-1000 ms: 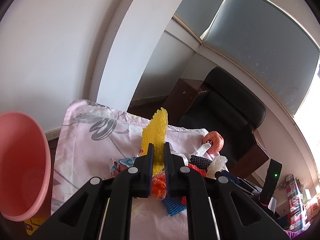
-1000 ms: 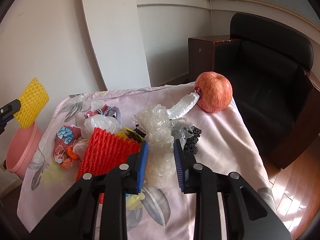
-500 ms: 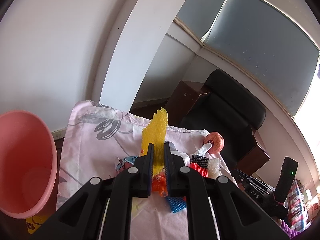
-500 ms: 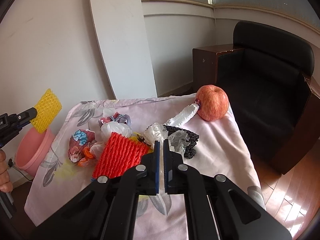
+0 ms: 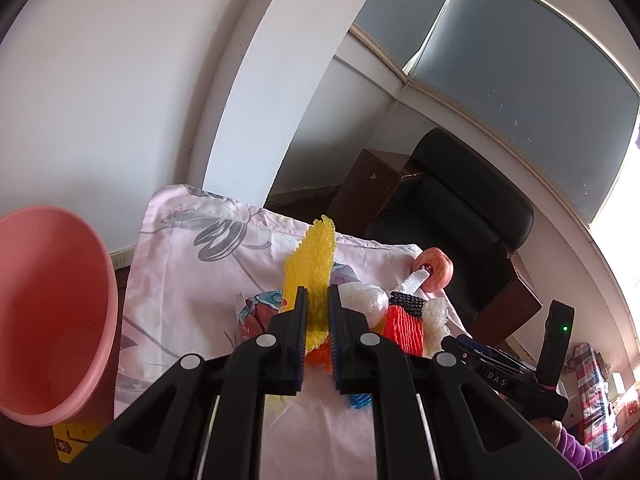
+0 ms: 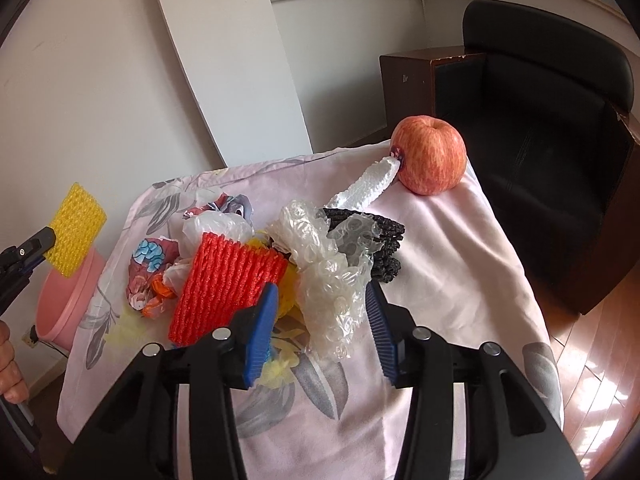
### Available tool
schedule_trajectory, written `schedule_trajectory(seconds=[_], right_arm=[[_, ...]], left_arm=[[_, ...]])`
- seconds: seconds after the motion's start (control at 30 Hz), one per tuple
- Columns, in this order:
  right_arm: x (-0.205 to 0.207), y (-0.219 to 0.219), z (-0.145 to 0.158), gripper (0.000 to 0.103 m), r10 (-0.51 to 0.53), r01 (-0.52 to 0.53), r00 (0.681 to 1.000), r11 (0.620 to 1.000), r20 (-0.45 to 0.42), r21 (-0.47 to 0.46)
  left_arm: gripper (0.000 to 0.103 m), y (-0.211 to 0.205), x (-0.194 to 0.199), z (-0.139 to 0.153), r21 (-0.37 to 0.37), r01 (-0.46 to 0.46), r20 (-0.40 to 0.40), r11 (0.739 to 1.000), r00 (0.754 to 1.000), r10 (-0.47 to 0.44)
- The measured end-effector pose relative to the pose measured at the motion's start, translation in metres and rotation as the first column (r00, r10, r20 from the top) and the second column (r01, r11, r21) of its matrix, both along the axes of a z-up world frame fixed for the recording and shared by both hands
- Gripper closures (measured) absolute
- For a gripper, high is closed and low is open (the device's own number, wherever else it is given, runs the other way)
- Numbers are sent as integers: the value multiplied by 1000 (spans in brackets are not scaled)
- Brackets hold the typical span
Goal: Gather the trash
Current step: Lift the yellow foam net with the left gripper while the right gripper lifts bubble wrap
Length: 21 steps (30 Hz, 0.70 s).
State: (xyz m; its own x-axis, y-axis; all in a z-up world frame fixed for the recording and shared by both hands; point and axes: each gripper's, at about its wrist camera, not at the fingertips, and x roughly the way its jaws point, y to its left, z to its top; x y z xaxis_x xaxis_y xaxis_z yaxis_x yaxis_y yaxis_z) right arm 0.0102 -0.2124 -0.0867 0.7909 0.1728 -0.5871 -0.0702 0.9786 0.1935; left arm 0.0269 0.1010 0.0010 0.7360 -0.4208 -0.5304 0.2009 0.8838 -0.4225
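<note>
My left gripper (image 5: 317,300) is shut on a yellow foam net (image 5: 310,264) and holds it in the air beside the pink bin (image 5: 48,312); net and bin also show in the right wrist view (image 6: 76,236), (image 6: 68,300). My right gripper (image 6: 322,300) is open, its jaws either side of a clear bubble wrap (image 6: 332,276). Around it lie a red foam net (image 6: 224,280), a black foam net (image 6: 380,240), a white foam net (image 6: 368,188), crumpled wrappers (image 6: 152,268) and a white plastic bag (image 6: 216,228).
A red apple (image 6: 430,156) sits at the far right corner of the table with its pink flowered cloth (image 6: 440,264). A black armchair (image 6: 540,120) and a brown cabinet (image 6: 408,80) stand behind. A white board (image 6: 224,60) leans on the wall.
My right gripper was shut half a second ago and is now wide open around the bubble wrap. My left gripper has carried the yellow net closer to the pink bin.
</note>
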Motion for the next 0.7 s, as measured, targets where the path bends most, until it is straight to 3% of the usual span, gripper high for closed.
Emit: schedule_trajectory(seconds=[0.13,0.17,0.27,0.7], right_arm=[[6,8,-5,58,-1,1,1000,998,-11,-57],[7,9,-6,72,-5,4,1000,998,-17,-66],[6,7,-7,77,-13,11,1000,997,-26,-74],[-26,15,40,79,53,-52,992,999,119,-16]], left_arm=[[94,-1,0,-2,-2,1,-7,1000,1000,-1],[94,-2,0,-2,-1,3,-8,1000,1000,-3],[94,-4,-1,-2,0,9,-8,1000,1000,-9],[94,-2,-11,4,-4,5,24,1000,1000,-5]])
